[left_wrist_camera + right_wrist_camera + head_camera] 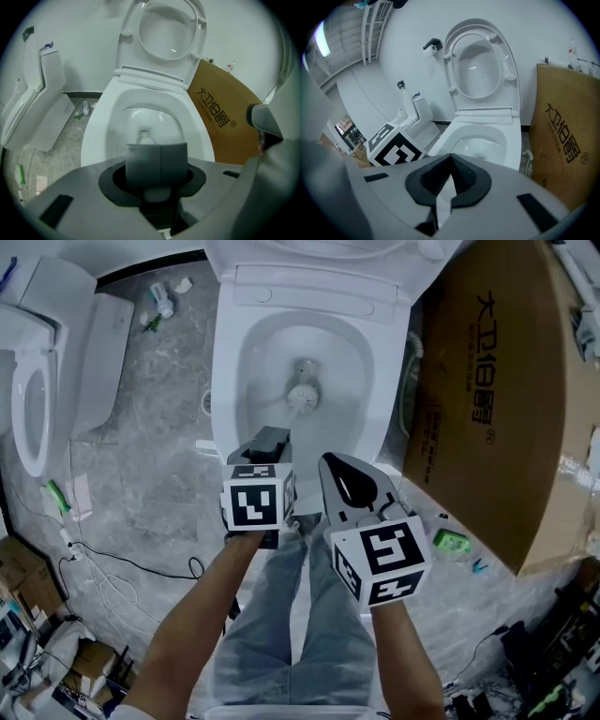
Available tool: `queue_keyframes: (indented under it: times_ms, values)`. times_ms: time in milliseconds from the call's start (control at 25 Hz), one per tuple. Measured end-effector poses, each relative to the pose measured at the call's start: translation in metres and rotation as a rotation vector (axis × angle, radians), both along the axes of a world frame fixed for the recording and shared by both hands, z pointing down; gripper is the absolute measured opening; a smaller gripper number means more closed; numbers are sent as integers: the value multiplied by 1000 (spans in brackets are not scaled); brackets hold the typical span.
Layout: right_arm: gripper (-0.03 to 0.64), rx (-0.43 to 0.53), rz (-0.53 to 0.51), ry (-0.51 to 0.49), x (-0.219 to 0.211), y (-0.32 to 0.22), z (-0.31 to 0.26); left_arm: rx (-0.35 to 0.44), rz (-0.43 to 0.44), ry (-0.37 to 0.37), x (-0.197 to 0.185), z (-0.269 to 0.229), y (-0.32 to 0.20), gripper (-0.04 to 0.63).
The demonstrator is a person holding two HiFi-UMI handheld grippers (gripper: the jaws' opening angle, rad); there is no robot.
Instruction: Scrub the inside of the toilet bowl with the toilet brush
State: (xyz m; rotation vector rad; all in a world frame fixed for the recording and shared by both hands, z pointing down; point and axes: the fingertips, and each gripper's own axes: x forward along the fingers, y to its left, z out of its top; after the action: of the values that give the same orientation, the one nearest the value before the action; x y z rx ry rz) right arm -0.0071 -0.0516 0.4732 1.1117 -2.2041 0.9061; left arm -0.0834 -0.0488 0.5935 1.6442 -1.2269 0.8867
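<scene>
Hand-held gripper (159, 163) clamps toilet brush (145, 138) — over bowl (99, 126).

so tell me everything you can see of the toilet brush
The toilet brush has a pale, roundish head and a grey handle that looks like plastic. The head sits low in the white toilet bowl, at the drain, and seems to rest on it. Its bristles are too small to make out. The handle slopes up and back toward the person, where the left tongs are shut on its upper end. Nothing else touches it.
</scene>
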Motion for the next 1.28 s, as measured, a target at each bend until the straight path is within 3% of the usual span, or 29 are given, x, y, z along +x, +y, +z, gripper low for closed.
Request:
queue_keyframes:
  times_ms: [720, 1000, 1280]
  values:
    - [-2, -5, 19, 7, -6, 37, -72, 7, -24, 19, -19, -92, 57, 153]
    - [-2, 41, 23, 3, -15, 45, -127, 75, -34, 46, -20, -162, 60, 153]
    - [-2, 115, 6, 12, -21, 45, -191, 215, -34, 54, -25, -247, 52, 153]
